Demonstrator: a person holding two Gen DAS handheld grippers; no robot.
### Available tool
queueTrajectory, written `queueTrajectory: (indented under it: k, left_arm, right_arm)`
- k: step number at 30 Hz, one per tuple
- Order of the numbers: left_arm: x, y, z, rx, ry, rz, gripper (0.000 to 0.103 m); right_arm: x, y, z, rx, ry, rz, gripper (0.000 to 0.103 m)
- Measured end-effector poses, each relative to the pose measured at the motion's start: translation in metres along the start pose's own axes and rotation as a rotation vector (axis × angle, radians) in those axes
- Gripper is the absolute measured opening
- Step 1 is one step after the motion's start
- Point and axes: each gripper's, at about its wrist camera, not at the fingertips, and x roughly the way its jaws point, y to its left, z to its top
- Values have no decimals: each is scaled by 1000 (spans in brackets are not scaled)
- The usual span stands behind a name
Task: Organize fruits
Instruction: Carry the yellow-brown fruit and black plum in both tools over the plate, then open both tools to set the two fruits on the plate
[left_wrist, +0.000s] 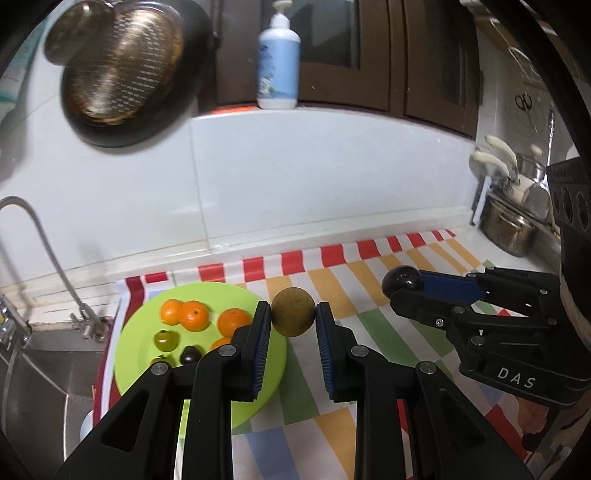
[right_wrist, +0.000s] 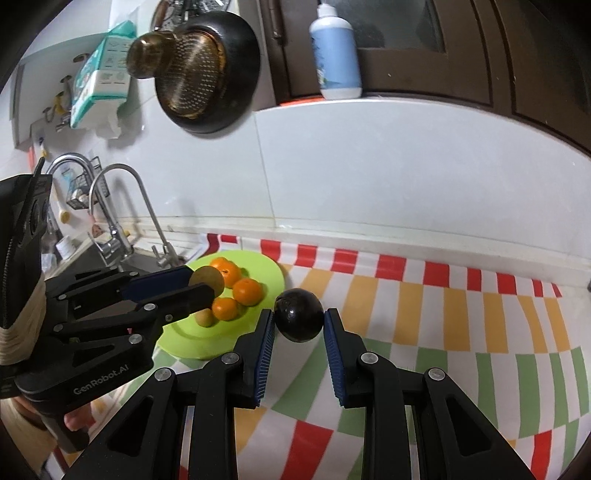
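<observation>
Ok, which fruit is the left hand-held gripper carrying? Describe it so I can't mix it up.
Start at the lime-green plate on the striped cloth beside the sink. Just right of it, the left hand-held gripper pinches a round fruit. It is dull yellow-brown, unlike the oranges and the right gripper's glossy black fruit.

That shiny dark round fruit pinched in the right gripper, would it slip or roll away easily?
Probably a bit slippery: the dark fruit has a glossy skin that reflects light, and the right gripper touches it only at two sides. Being nearly round, it would likely roll if dropped on the flat striped cloth. It looks firm, showing no dent where the pads press.
</observation>
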Motion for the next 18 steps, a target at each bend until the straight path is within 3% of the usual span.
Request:
queueTrajectory:
  k: [11, 14, 18]
  left_arm:
    - [-23, 30, -7, -65, -36, 89, 24]
    - [-28, 39, -10, -82, -36, 117, 13]
    - [-27, 52, -15, -93, -43, 139, 12]
  right_arm:
    - [5, 33, 10, -56, -28, 70, 29]
    - [9, 43, 13, -75, -30, 93, 29]
    - [17, 56, 16, -100, -28, 122, 29]
